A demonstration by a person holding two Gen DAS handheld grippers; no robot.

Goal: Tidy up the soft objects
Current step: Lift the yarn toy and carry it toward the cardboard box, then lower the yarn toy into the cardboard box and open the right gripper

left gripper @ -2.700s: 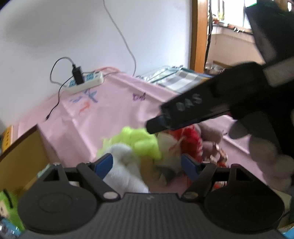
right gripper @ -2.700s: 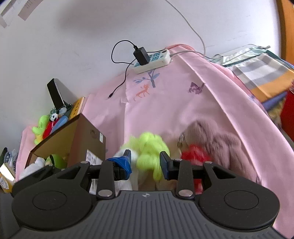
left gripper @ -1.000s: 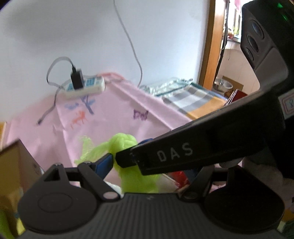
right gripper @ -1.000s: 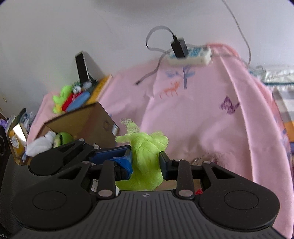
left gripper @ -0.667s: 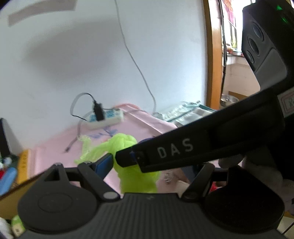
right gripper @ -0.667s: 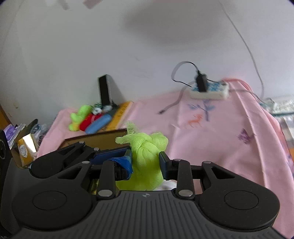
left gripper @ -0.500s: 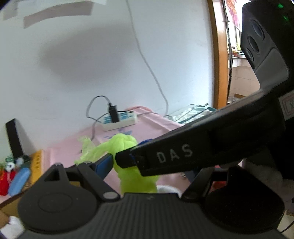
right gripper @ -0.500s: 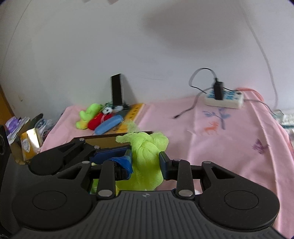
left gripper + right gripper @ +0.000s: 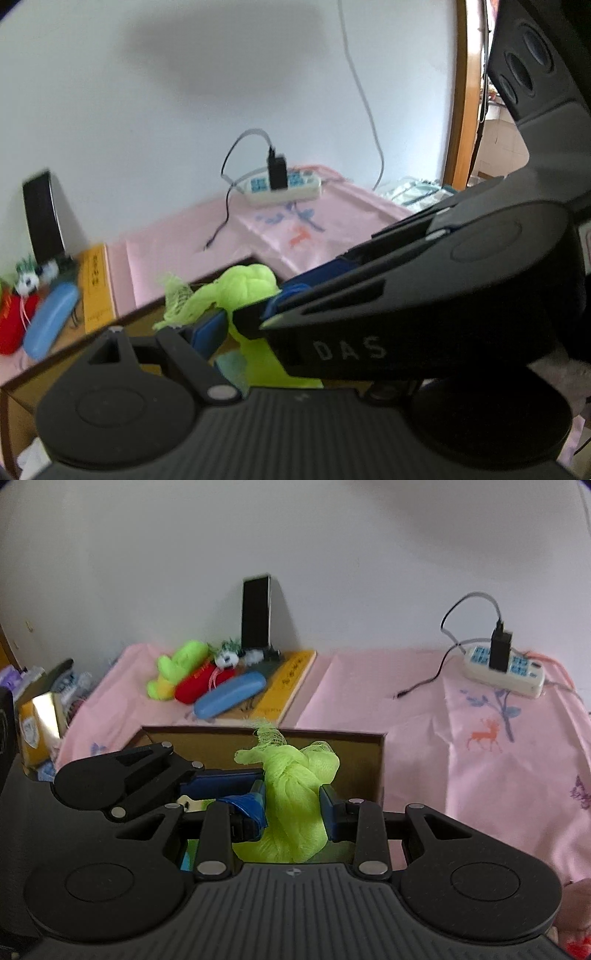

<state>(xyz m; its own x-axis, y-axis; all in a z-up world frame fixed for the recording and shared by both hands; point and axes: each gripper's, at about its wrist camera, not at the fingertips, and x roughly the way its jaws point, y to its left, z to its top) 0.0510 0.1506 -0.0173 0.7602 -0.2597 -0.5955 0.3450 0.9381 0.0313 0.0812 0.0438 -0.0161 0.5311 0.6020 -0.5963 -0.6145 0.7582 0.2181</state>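
Note:
A neon green mesh bundle (image 9: 295, 794) hangs between the blue pads of my right gripper (image 9: 293, 808), which is shut on it. The bundle is in the air over an open cardboard box (image 9: 332, 734). My left gripper (image 9: 291, 343) stands wide, with the green bundle (image 9: 247, 284) and the tip of the right gripper (image 9: 266, 310) between its jaws. One of its fingers (image 9: 147, 771) reaches the bundle's left side; the other is hidden behind the right gripper. Little of the box's inside shows.
Pink cloth (image 9: 480, 775) covers the surface. A power strip (image 9: 506, 672) with charger and cable lies at the back right. Behind the box are a green plush (image 9: 177, 664), a red plush (image 9: 199, 683), a blue case (image 9: 231, 696), a yellow book (image 9: 291, 686) and a dark slab (image 9: 256, 613) against the wall.
Both grippers have travelled left together with the green bundle, from over the pink cloth to over the cardboard box. The grip on the bundle looks the same.

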